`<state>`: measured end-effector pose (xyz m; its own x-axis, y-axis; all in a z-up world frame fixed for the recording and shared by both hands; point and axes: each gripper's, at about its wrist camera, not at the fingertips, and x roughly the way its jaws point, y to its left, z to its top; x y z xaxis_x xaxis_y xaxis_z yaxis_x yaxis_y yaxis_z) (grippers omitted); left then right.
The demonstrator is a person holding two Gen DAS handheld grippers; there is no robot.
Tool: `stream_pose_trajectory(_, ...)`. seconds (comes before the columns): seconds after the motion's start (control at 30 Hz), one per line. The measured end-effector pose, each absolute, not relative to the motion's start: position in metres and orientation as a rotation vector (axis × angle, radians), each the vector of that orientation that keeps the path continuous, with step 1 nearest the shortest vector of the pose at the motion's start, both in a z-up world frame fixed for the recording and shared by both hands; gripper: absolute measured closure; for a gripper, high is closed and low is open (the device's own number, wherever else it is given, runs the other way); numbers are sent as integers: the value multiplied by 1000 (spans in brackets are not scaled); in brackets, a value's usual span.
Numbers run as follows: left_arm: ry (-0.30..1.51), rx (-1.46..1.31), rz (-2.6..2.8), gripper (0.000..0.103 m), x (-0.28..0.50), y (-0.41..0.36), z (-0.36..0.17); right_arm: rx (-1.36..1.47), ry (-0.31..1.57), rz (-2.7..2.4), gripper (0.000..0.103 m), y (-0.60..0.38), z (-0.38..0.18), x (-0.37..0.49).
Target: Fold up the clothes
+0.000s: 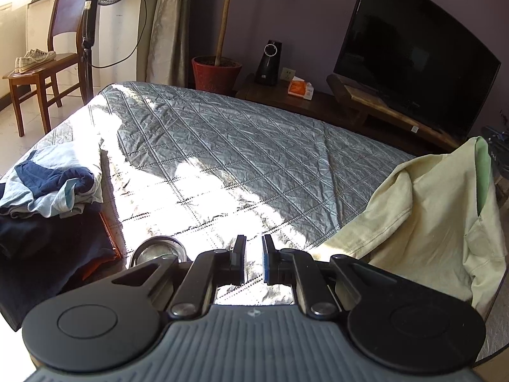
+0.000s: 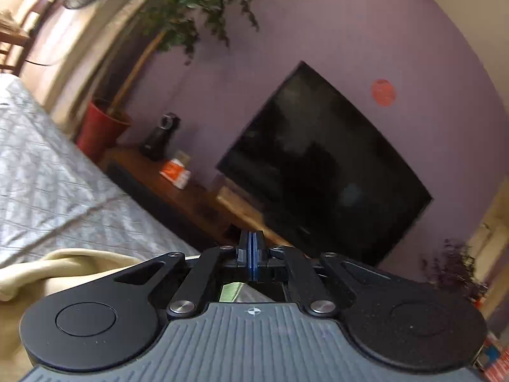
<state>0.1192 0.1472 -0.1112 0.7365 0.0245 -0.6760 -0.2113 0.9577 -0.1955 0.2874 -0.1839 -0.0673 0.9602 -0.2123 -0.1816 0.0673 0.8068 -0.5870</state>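
Cream shirt (image 1: 423, 210): unfolded, hanging raised at bed's (image 1: 222, 146) right edge
Right gripper (image 2: 253, 254): pads pressed together, apparently pinching the shirt
Left gripper (image 1: 254, 259): nearly closed, empty
Clothes pile (image 1: 47, 184): left, crumpled, apparently unfolded
Progress: early

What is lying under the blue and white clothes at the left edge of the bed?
Under the blue and white clothes lies a dark navy garment, with an orange edge showing at its side. What that edge belongs to, and anything deeper below, is covered.

Hard sun glare on quilt (image 1: 197, 197), deep shadows, fisheye-bent edges, right view motion-blurred
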Motion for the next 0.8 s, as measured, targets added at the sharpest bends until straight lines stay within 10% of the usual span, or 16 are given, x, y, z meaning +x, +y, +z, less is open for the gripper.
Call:
stream_pose_trajectory(0.1, 726, -265, 116, 94, 122, 143, -111, -445, 220, -249, 84, -196, -52, 285)
stream_pose_trajectory(0.2, 725, -261, 111, 94, 126, 142, -113, -263, 411, 1, 40, -183, -76, 264)
stream_pose_trajectory(0.63, 732, -282, 139, 94, 123, 162, -117, -130, 905, 107, 56, -67, -215, 272)
stream_pose_trajectory(0.67, 731, -283, 139, 94, 123, 164, -117, -119, 906, 117, 62, -65, -219, 273)
stream_pose_trajectory(0.7, 731, -283, 141, 94, 123, 166, -117, -112, 904, 132, 94, -63, -222, 274)
stream_pose_trajectory(0.8, 729, -289, 148, 94, 123, 172, -117, -73, 868, 203, 102, -50, -222, 275)
